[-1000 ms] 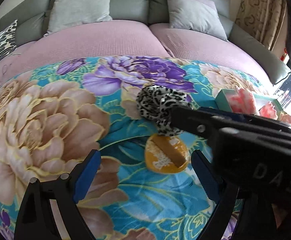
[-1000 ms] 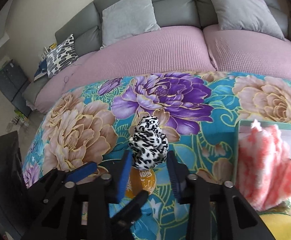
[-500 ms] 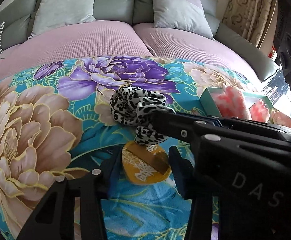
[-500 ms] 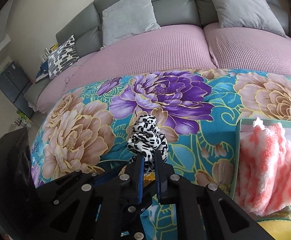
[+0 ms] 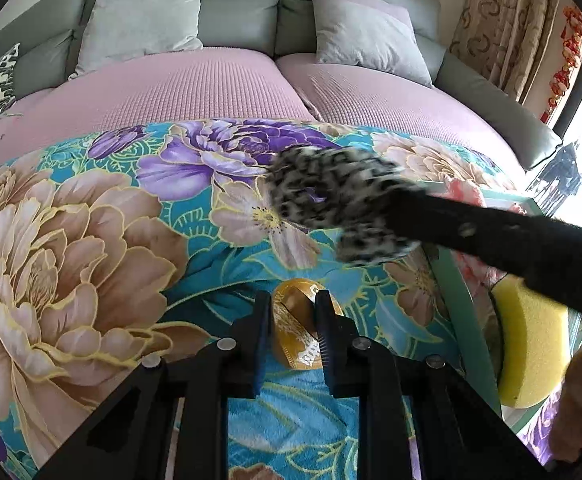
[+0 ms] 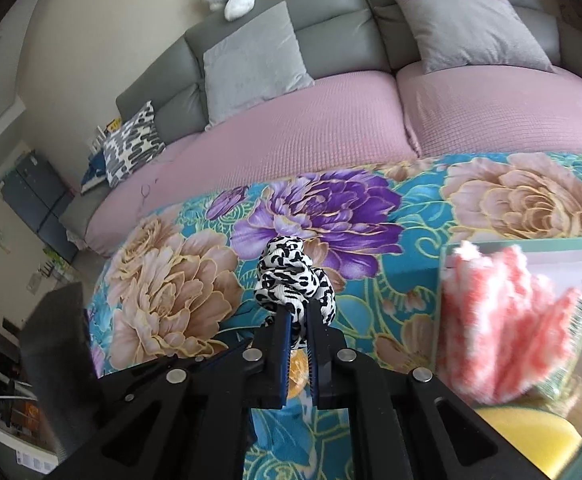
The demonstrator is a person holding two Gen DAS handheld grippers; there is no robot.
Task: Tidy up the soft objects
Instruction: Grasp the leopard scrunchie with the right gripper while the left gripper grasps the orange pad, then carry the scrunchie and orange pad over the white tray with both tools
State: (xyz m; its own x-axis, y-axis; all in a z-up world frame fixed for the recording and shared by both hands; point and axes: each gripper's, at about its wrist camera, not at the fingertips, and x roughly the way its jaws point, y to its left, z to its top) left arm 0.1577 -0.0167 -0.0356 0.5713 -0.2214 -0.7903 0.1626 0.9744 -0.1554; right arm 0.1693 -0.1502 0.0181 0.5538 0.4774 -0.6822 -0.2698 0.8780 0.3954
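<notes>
Gripping a black-and-white spotted fabric scrunchie (image 6: 293,280), the right hand-held gripper (image 6: 298,322) has its jaws pinched nearly together on the lower edge of the fabric. In the left wrist view the scrunchie looks blurred and sits above the floral blanket (image 5: 91,248), whether clear of it or just touching I cannot tell.

The left hand-held gripper (image 5: 293,322) is closing its jaws around a small orange-yellow pad (image 5: 297,334) that lies on the blanket — the pad sits between the blue-lined fingers (image 5: 265,320), and they appear to touch its sides.

Off to the right stands a green-rimmed box (image 6: 531,245) holding a fluffy pink-and-white cloth (image 6: 503,320) and a yellow sponge (image 5: 531,336). Beyond the blanket stretches a pink-covered sofa (image 6: 311,136) with grey cushions (image 6: 251,60).
</notes>
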